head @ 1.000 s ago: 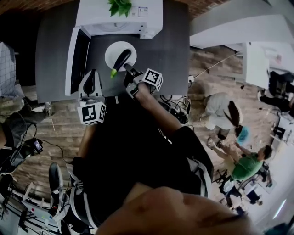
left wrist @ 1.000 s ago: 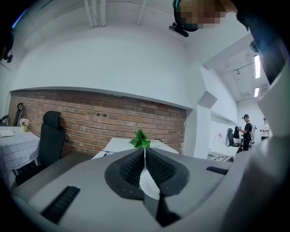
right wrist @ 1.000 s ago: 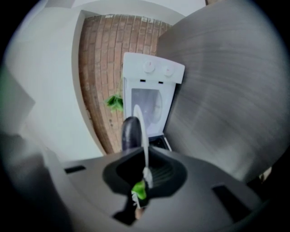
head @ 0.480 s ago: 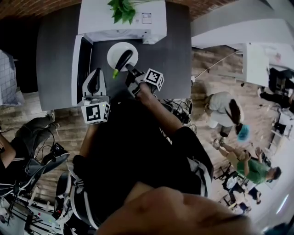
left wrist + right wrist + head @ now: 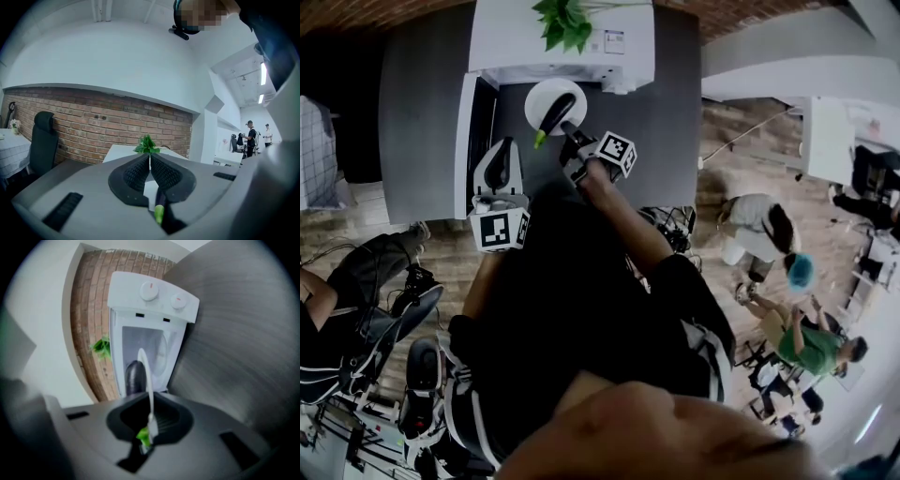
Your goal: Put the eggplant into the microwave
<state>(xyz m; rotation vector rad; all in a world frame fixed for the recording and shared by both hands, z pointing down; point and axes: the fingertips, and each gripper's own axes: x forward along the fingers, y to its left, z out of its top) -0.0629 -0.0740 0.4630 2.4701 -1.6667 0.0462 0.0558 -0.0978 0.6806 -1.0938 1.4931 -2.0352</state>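
**Item 1: eggplant** (image 5: pixel 553 114). Dark body with a green stem end, lying loose on a white plate (image 5: pixel 540 101). It sits just in front of the open mouth of the microwave (image 5: pixel 511 37) and, by my reading, is not inside yet. I cannot tell whether the plate rests on the table (image 5: pixel 422 112) or hangs clear of it.

**Item 2: right hand-held gripper** (image 5: pixel 569 134). The jaws are nearly closed and pinch the near rim of the plate, with the stem end just beside them. This is the only grip on the load.

**Item 3: left hand-held gripper** (image 5: pixel 149 158). The jaws are pressed together with nothing between them. It sits left of the plate, near the open door (image 5: pixel 469 141).

**Item 4: microwave.** White, with 2 knobs (image 5: pixel 150 290). The door is swung out to the left and a plant (image 5: pixel 567 19) stands on top.

**Hazards, as I judge them:**
1. The eggplant is not held. If the plate tilts or jolts, it could roll off the rim onto the table.
2. The plate is gripped at 1 edge only. Its weight may pivot it in the jaws or slip it free.
3. The far rim could clip the cavity frame if it goes in off-centre or too low, which would knock the eggplant loose.
4. The left hand-held gripper is close to the door. A nudge could swing the door into the plate's path.
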